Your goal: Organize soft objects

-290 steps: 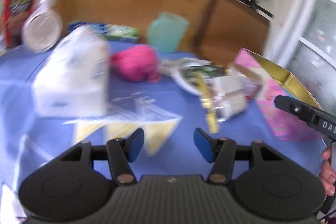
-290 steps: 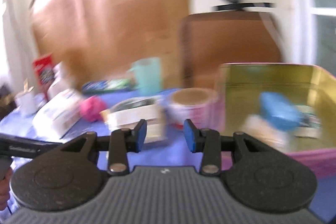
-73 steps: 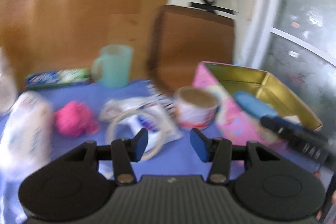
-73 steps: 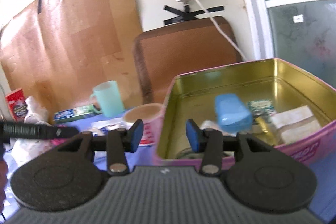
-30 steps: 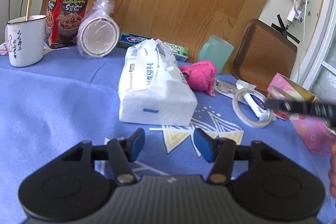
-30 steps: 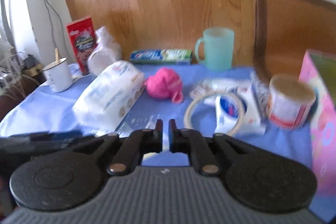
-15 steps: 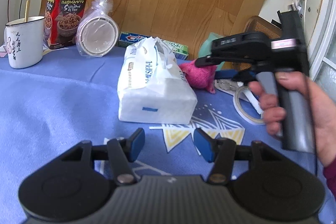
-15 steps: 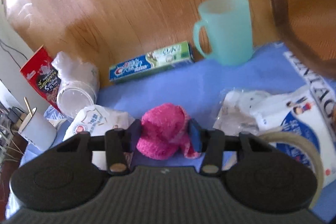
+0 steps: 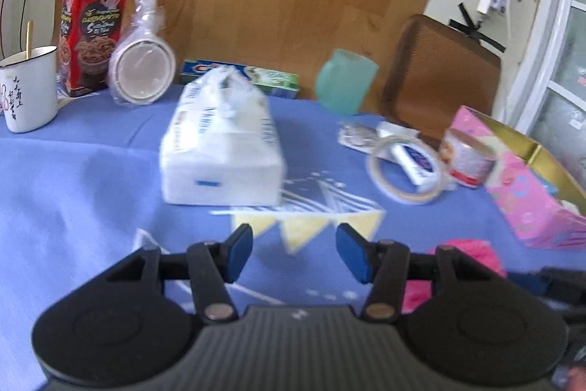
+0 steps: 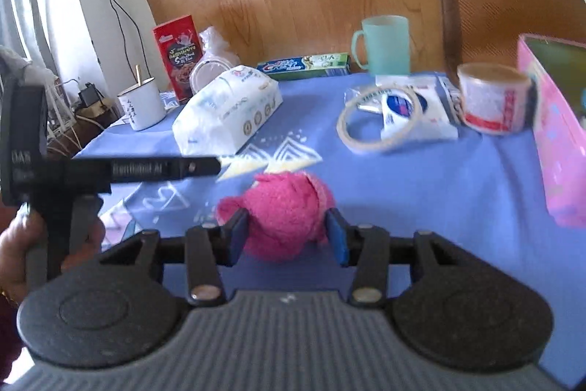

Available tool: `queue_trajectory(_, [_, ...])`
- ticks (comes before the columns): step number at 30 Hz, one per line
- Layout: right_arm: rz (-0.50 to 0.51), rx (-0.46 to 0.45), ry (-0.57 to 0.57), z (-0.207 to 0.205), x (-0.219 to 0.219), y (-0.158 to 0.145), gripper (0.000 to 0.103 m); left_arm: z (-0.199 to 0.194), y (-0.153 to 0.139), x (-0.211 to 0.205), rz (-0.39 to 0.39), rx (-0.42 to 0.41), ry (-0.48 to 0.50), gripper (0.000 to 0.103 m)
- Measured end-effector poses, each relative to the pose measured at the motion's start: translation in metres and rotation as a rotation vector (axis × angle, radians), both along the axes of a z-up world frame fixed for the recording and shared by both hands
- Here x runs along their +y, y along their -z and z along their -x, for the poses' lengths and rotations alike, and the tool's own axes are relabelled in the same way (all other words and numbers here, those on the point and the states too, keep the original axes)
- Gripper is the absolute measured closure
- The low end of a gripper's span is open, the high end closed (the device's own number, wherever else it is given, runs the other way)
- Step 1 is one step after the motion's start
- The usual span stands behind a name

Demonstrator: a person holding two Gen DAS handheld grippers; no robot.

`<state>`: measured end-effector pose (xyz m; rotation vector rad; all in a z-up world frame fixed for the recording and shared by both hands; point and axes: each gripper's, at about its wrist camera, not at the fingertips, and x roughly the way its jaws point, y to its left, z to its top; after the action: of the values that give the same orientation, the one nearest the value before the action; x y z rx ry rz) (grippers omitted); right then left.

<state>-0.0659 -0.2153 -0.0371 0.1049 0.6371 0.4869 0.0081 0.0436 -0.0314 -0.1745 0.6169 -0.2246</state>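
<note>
Pink fuzzy cloth ball point(image 10: 289, 213) sits between R gripper point(image 10: 289, 237) jaws, both blue pads point(image 10: 236, 237) touching its sides, so clamped on it; whether it rests on the blue tablecloth point(image 10: 439, 207) or is lifted just above, can't tell. In L wrist view same ball point(image 9: 472, 257) shows low, right of L gripper point(image 9: 295, 251), partly hidden behind gripper body. L gripper jaws wide apart, nothing between, over the yellow pennant print. Ahead-left of R jaws: white tissue pack point(image 10: 227, 107), L gripper body w/ hand point(image 10: 14, 244) further left. Ahead-right: tape ring point(image 10: 379, 120) lying over white sachet point(image 10: 421, 112), small round tub point(image 10: 492, 98) beside, pink tin point(image 10: 556, 134) far right. Beyond: mint mug point(image 10: 384, 44), toothpaste box point(image 10: 304, 65), white enamel cup point(image 10: 141, 105), red cereal box point(image 10: 175, 50).
</note>
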Motion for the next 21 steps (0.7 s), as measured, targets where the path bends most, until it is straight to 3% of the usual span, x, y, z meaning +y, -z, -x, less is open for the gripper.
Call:
queue_trajectory(4, [0.019,-0.051,-0.007,0.017,0.002,-0.008,0.037,0.023,-0.014,-0.014,-0.002,0.007,0.037,0.052])
queue_trajectory(6, [0.028,-0.071,-0.007,0.021,0.005,-0.008,0.030,0.033,-0.017,-0.013,0.072,0.038,0.074,0.052])
queue_trajectory(11, [0.032,-0.096,-0.006,0.037,0.005,-0.008,0.029,0.040,-0.021,-0.001,0.298,0.143,0.165,0.054])
queue_trajectory(13, [0.041,-0.121,0.002,0.042,0.005,-0.012,0.028,0.044,-0.034,0.004,0.360,0.115,0.191,0.054])
queue_trajectory(14, [0.051,-0.137,0.008,0.042,0.005,-0.014,0.024,0.046,-0.042,0.001,0.301,0.060,0.191,0.053])
queue_trajectory(15, [0.076,-0.150,0.021,0.040,0.006,-0.016,0.023,0.044,-0.045,-0.005,0.190,0.021,0.155,0.054])
queue_trajectory(16, [0.107,-0.151,0.041,0.037,0.007,-0.015,0.023,0.035,-0.041,-0.007,0.114,0.053,0.095,0.060])
queue_trajectory(18, [0.128,-0.144,0.068,0.035,0.004,-0.016,0.023,0.023,-0.028,0.001,0.189,0.156,0.111,0.066])
queue_trajectory(19, [0.119,-0.148,0.060,0.038,0.001,-0.017,0.023,0.027,-0.026,0.003,0.191,0.151,0.112,0.066])
queue_trajectory(21, [0.134,-0.163,0.054,0.045,-0.004,-0.019,0.023,0.042,-0.027,0.001,0.094,0.087,0.079,0.068])
